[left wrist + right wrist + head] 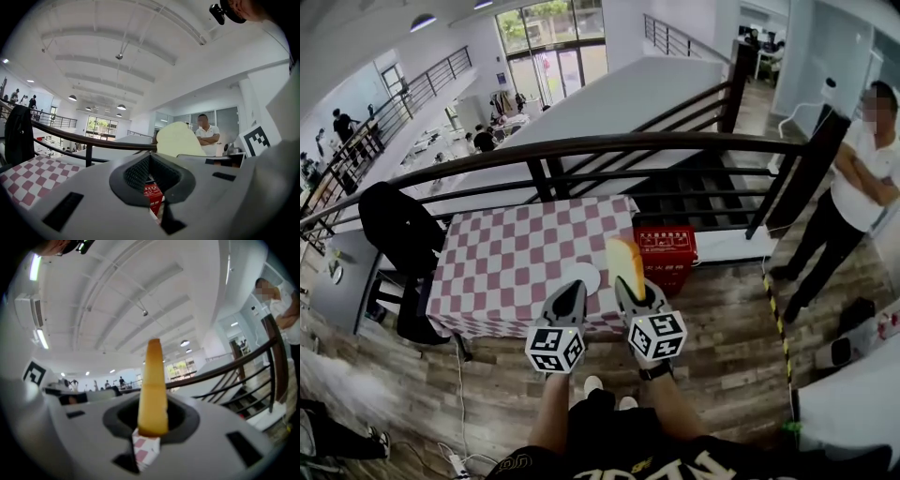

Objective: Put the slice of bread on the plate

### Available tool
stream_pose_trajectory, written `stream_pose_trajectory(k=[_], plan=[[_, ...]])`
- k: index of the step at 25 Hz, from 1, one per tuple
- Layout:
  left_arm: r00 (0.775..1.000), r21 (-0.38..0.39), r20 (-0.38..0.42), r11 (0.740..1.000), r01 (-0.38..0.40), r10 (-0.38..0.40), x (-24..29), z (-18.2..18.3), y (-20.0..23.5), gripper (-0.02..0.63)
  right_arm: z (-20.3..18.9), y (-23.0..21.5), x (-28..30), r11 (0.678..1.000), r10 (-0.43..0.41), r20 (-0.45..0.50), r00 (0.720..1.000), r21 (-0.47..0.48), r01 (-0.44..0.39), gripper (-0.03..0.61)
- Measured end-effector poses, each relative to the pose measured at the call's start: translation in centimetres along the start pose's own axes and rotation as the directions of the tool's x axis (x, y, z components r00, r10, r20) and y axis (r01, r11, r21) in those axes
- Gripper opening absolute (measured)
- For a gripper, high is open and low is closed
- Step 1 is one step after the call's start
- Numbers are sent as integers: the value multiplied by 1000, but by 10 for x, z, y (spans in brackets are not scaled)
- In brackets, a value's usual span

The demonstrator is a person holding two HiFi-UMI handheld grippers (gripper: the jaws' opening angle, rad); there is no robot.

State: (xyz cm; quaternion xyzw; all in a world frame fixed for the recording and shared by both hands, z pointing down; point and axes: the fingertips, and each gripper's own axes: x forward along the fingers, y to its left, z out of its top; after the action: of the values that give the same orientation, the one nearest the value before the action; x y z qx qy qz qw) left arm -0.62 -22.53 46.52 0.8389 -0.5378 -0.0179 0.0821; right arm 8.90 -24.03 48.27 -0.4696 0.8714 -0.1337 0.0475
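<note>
The person's bare legs [551, 412] and dark shirt [609, 455] fill the bottom of the head view, standing on a wood-plank floor [722, 347]. Just ahead stands a table [502, 253] under a red-and-white checked cloth, pushed against a dark railing [581, 147] that overlooks a bright lower hall with tall windows. A black jacket [398, 230] hangs over a chair at the table's left end. A red box [666, 255] sits on the floor at its right end, and stairs [694, 187] drop away behind it. A person in a white shirt [862, 173] stands at the right with arms folded.

The right gripper [630, 284] points level at the table and is clamped on the slice of bread [625, 258]. The slice stands upright on its edge between the narrowly parted jaws, most of it rising above them. It is over the table's near edge. The white plate [584, 277] lies on that edge, just left of the bread and apart from it. The left gripper [570, 289] reaches the plate's near side, its jaws drawn together with nothing between them.
</note>
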Motion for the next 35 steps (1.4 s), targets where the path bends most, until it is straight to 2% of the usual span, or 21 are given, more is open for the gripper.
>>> stream_pose_trajectory(k=[7, 13, 16, 25, 35], plan=[[1000, -21, 19, 1000, -14, 14, 22, 5, 40, 18, 1, 3, 32, 1000, 2, -14, 1000, -25, -3, 98], [999, -23, 37, 999, -22, 23, 33, 11, 75, 18, 2, 26, 72, 996, 84, -3, 996, -9, -84, 98], [999, -40, 28, 999, -36, 37, 33, 5, 96, 18, -14, 37, 91, 995, 99, -46, 994, -9, -100, 98], [998, -64, -11, 996, -61, 61, 39, -16, 145, 18, -66, 40, 141, 997, 71, -168, 983, 34, -66, 98], [992, -108, -112, 991, -74, 62, 60, -60, 184, 18, -138, 26, 184, 993, 31, -337, 941, 117, 9, 98]])
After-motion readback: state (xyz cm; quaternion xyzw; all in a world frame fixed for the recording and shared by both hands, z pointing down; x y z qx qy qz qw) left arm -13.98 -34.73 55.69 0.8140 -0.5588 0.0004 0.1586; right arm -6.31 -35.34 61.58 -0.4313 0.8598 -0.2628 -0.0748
